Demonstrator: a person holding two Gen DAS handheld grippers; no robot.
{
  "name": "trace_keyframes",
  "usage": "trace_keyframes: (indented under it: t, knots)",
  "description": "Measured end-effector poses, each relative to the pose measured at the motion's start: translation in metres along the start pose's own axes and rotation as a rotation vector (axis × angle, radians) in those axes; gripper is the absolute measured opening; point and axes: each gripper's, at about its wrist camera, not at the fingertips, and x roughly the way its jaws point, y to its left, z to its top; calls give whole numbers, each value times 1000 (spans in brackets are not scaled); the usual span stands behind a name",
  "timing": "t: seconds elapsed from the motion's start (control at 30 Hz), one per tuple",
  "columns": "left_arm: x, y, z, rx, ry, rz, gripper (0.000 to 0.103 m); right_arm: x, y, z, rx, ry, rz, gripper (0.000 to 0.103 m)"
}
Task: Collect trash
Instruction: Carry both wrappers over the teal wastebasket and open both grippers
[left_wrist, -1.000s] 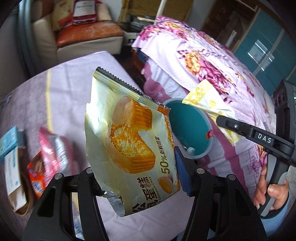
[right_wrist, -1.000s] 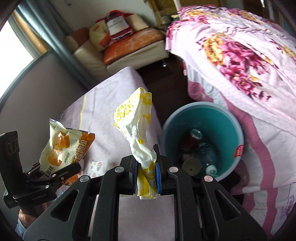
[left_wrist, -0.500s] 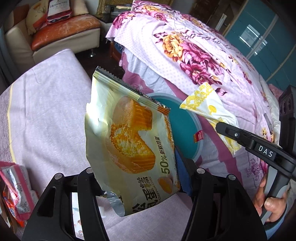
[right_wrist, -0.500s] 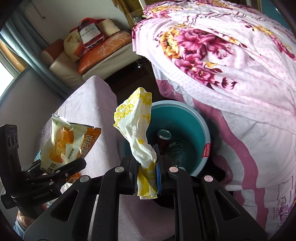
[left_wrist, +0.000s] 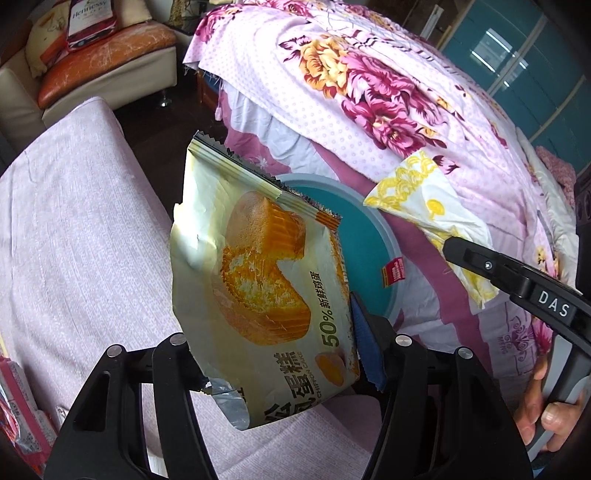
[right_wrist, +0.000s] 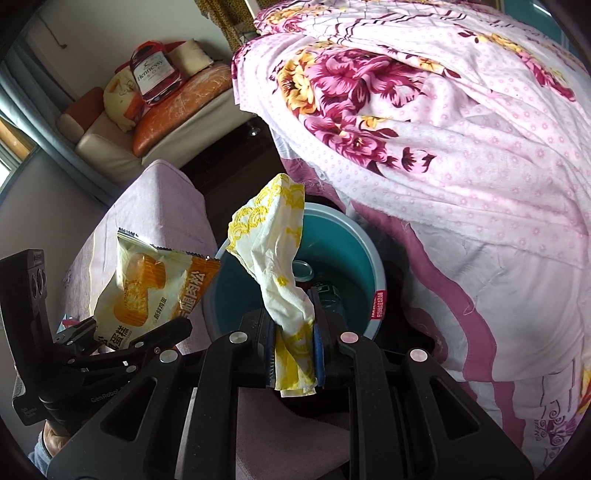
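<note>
My left gripper (left_wrist: 280, 369) is shut on a yellow cake wrapper (left_wrist: 258, 280), held upright over the edge of the pink-covered table (left_wrist: 74, 229). It also shows in the right wrist view (right_wrist: 147, 288). My right gripper (right_wrist: 295, 350) is shut on a crumpled yellow-and-white napkin (right_wrist: 275, 258), held above the near rim of the teal trash bin (right_wrist: 354, 251). The napkin also shows in the left wrist view (left_wrist: 424, 195), over the bin (left_wrist: 369, 240). Bottles and a can (right_wrist: 303, 269) lie inside the bin.
A bed with a pink floral cover (right_wrist: 443, 129) rises right beside the bin. A sofa with orange cushions (right_wrist: 177, 99) stands at the back. Snack packets (left_wrist: 14, 417) lie at the table's left edge. Dark floor (right_wrist: 229, 166) lies between table and bed.
Both grippers have moved right, off the table toward the bin and bed. The bin has come nearer under the napkin. Both grips are unchanged.
</note>
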Motion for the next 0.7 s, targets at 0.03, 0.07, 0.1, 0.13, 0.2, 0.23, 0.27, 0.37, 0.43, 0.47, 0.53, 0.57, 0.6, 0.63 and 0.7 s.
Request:
trace_keyframes:
  t: [0.03, 0.07, 0.1, 0.13, 0.2, 0.23, 0.27, 0.37, 0.43, 0.47, 0.53, 0.57, 0.6, 0.63, 0.7]
  knots:
    - [1, 0, 2, 3, 2, 2, 63, 0, -1, 0, 3, 0, -1, 16]
    - [3, -1, 4, 4, 3, 1, 64, 0, -2, 1, 5, 1, -3, 16]
    - [4, 0, 5, 2, 2, -2, 67, 1, -2, 1, 6, 2, -4, 17]
    - [5, 0, 7, -2, 2, -7, 67, 1, -2, 1, 7, 2, -6, 17]
    - [8, 0, 9, -10, 9, -8, 76, 1, -2, 0, 9, 5, -8, 17]
    - [9, 1, 9, -15, 12, -5, 81, 2, -2, 1, 9, 7, -9, 17]
    - [8, 3, 9, -19, 7, -3, 89, 2, -2, 1, 9, 9, -11, 17]
    - [8, 6, 6, -29, 1, -1, 90, 5, -1, 2, 9, 12, -14, 17]
    - [8, 10, 5, -39, 11, -5, 90, 6, 0, 3, 9, 14, -14, 17]
    - [7, 12, 3, -43, 13, -6, 90, 7, 1, 3, 7, 15, -14, 17]
    - [4, 15, 0, -51, 12, -7, 90, 9, 3, 3, 3, 20, -14, 17]
    - [2, 16, -1, -53, 11, -7, 90, 10, 5, 3, 1, 23, -14, 17]
    - [0, 18, -3, -54, 8, -7, 90, 12, 6, 3, -1, 26, -13, 17]
    - [-2, 19, -5, -55, 7, -6, 90, 13, 8, 3, -3, 29, -13, 17]
    - [-5, 22, -8, -61, 6, -6, 90, 15, 11, 3, -8, 33, -11, 17]
